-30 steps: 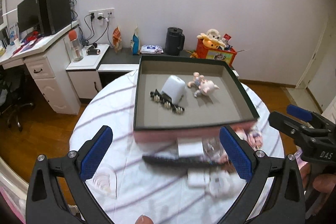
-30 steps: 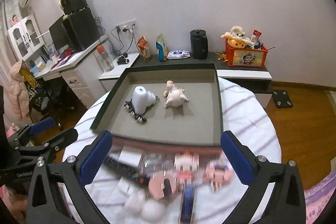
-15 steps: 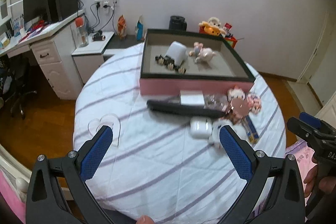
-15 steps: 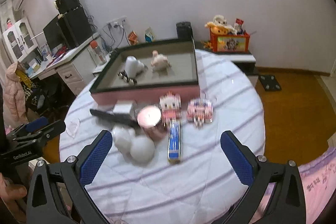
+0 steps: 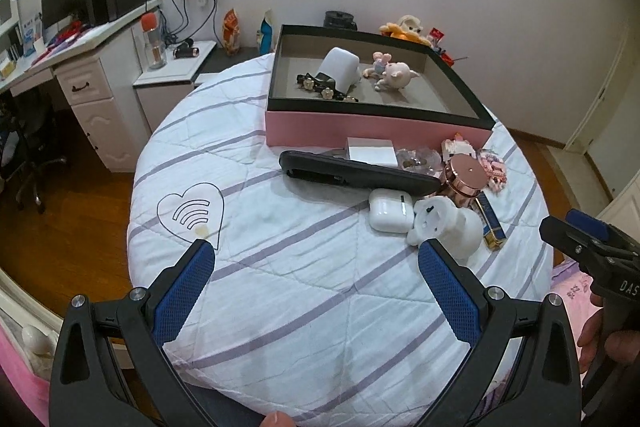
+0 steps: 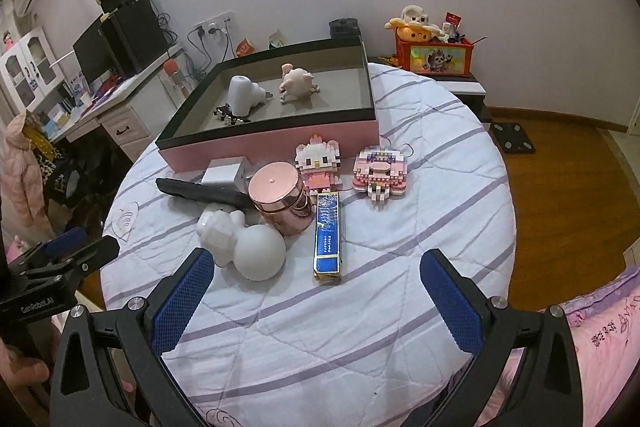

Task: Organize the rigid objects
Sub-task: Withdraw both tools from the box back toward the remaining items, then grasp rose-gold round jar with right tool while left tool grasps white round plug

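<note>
A pink box (image 5: pixel 376 131) (image 6: pixel 280 141) with a black rim stands at the table's far side. It holds a white cup (image 5: pixel 338 69), a black hair clip (image 5: pixel 326 91) and a pig figure (image 5: pixel 394 73). In front of it lie a black remote (image 5: pixel 356 175), a white box (image 5: pixel 371 151), an earbud case (image 5: pixel 390 214), a white figure (image 6: pixel 244 241), a rose-gold jar (image 6: pixel 280 201), a blue box (image 6: pixel 328 237) and two brick figures (image 6: pixel 318 163) (image 6: pixel 380 173). My left gripper (image 5: pixel 316 283) and right gripper (image 6: pixel 316 291) are open and empty, near the table's front edge.
The round table (image 5: pixel 280 287) has a white striped cloth with a heart-shaped mat (image 5: pixel 192 213) at the left. A white desk (image 5: pixel 80 75) with a monitor stands far left. A low shelf with a toy bin (image 6: pixel 434 57) is behind the table.
Both grippers have pulled back and away from the pink box toward the table's front edge. The whole table and the row of loose objects now show. Nothing was picked up.
</note>
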The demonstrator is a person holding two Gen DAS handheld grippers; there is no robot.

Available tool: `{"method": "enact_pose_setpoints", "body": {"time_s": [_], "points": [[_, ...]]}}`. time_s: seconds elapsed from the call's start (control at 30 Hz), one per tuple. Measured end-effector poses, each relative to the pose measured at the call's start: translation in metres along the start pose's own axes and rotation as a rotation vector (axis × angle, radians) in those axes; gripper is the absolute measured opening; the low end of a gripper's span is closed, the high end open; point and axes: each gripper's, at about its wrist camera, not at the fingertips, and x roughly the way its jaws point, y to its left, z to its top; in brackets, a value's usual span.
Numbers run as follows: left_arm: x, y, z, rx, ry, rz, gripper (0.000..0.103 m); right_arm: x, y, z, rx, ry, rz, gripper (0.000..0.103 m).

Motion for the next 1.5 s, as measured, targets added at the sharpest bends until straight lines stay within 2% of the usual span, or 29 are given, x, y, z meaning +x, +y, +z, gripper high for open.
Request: {"method": "enact_pose_setpoints", "body": {"time_s": [0.33, 0.5, 0.67, 0.73, 0.87, 0.97, 1.07, 1.17, 1.33, 1.5], "points": [[0.024, 0.005, 0.006, -0.026, 0.037, -0.015, 0.103, 0.029, 0.007, 0.011, -0.021, 0.013, -0.006, 0.103], [0.033, 0.003, 0.004, -0.026, 0.057, -0.025, 0.103, 0.049, 0.008, 0.018, -0.029, 0.033, 0.002, 0.097], [0.041, -0.006, 0.001, -0.008, 0.072, -0.04, 0.103, 0.069, 0.01, 0.024, -0.039, 0.057, 0.02, 0.089], [0.045, -0.01, -0.001, 0.001, 0.082, -0.043, 0.103, 0.077, 0.012, 0.026, -0.057, 0.07, 0.02, 0.079], [0.052, -0.016, -0.006, 0.01, 0.106, -0.05, 0.103, 0.092, 0.014, 0.028, -0.075, 0.091, 0.034, 0.07], [0.057, -0.02, -0.008, 0.017, 0.119, -0.05, 0.103, 0.098, 0.019, 0.029, -0.116, 0.081, 0.019, 0.068], [0.059, -0.023, -0.008, 0.017, 0.124, -0.051, 0.103, 0.099, 0.02, 0.032, -0.12, 0.076, 0.052, 0.048], [0.059, -0.027, -0.006, 0.021, 0.122, -0.061, 0.103, 0.094, 0.018, 0.031, -0.114, 0.069, 0.059, 0.048], [0.059, -0.044, -0.007, 0.033, 0.13, -0.102, 0.103, 0.073, -0.001, 0.028, -0.033, 0.031, 0.112, 0.048], [0.063, -0.066, -0.008, 0.028, 0.141, -0.142, 0.103, 0.053, -0.015, 0.028, -0.012, -0.005, 0.096, 0.048]]}}
